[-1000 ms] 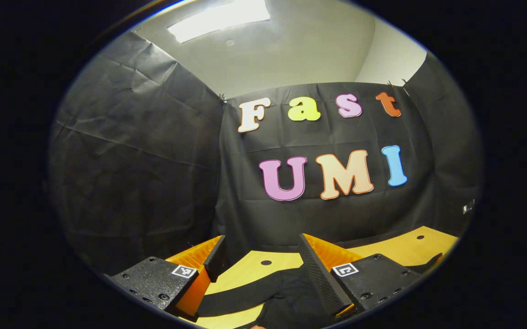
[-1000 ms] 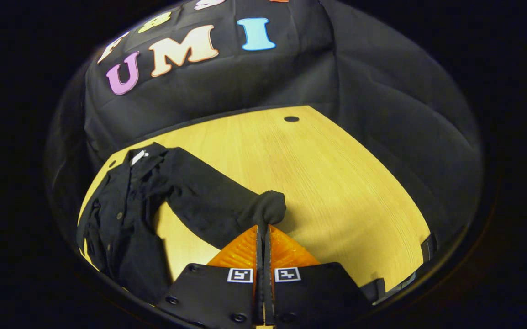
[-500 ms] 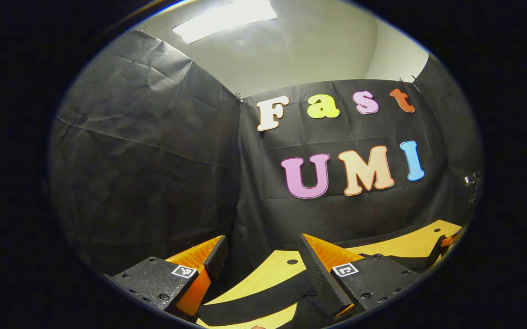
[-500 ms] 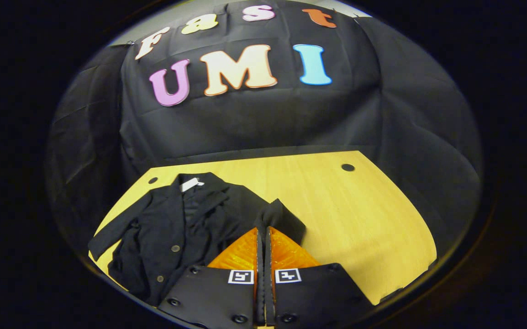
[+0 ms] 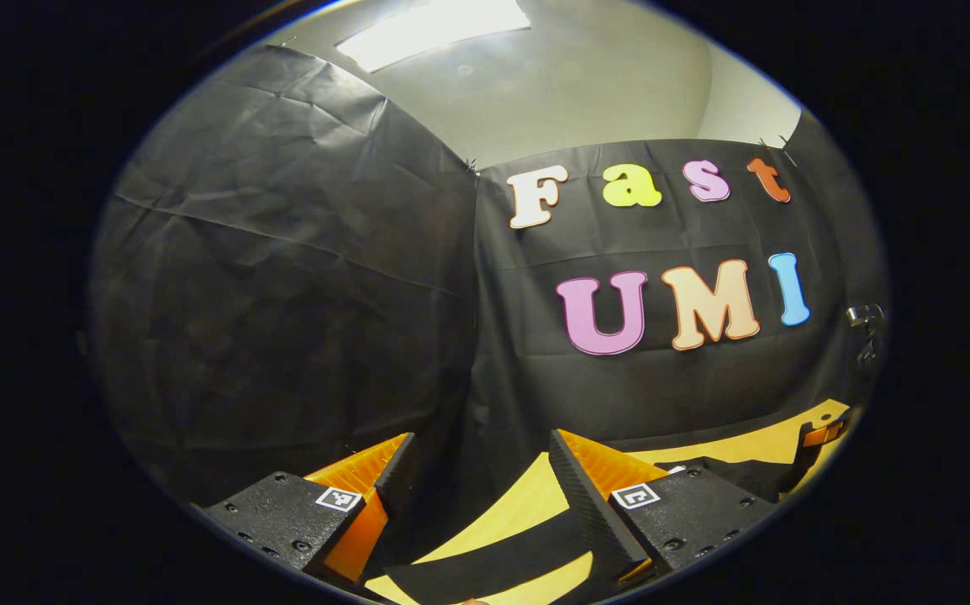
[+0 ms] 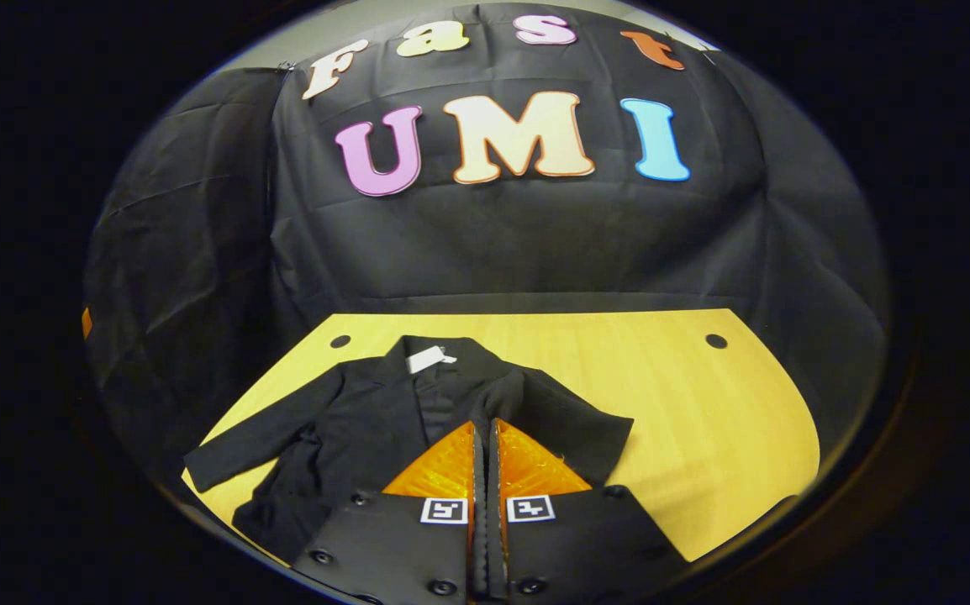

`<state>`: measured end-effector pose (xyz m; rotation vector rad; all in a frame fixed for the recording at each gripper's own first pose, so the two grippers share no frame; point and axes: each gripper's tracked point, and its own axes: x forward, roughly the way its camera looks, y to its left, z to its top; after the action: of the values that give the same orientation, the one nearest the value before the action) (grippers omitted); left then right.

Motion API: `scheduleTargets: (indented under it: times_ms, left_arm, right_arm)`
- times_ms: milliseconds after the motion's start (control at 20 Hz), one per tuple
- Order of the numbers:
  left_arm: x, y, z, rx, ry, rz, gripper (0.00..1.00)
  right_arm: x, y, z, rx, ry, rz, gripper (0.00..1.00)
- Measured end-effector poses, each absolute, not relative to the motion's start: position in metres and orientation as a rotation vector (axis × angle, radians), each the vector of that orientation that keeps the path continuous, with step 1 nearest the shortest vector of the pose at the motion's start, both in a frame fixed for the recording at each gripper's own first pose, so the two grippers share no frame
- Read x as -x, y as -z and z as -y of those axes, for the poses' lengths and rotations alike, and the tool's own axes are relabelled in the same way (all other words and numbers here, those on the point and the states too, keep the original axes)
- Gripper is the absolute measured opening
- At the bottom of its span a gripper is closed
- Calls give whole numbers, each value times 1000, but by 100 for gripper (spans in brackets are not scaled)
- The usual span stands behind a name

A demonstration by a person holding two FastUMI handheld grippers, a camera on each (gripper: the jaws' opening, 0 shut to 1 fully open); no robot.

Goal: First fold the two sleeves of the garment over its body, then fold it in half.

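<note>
A black jacket lies face up on the yellow table, collar at the far side. My right gripper is shut on the cuff of one sleeve, which is doubled over the jacket's body. The other sleeve stretches out flat to the left. In the left gripper view my left gripper hovers open above that outstretched sleeve, nothing between its fingers. Part of the jacket and a bit of the other gripper show at the right edge.
A white label sits inside the collar. Round holes mark the table's far corners. Black cloth walls close the booth behind and on both sides. Bare tabletop lies right of the jacket.
My right gripper has carried the cuff leftward, from the bare table over the jacket's body. My left gripper has swung to the left and stayed open.
</note>
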<state>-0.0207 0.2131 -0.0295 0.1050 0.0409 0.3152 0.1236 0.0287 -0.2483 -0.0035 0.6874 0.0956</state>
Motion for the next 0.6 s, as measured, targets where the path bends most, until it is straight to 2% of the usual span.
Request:
scheduleTargets:
  times_ms: [600]
  left_arm:
    - [14, 63, -285, -109, -363, -112, 94]
  right_arm:
    - [-166, 272, -164, 15, -229, -682, 3]
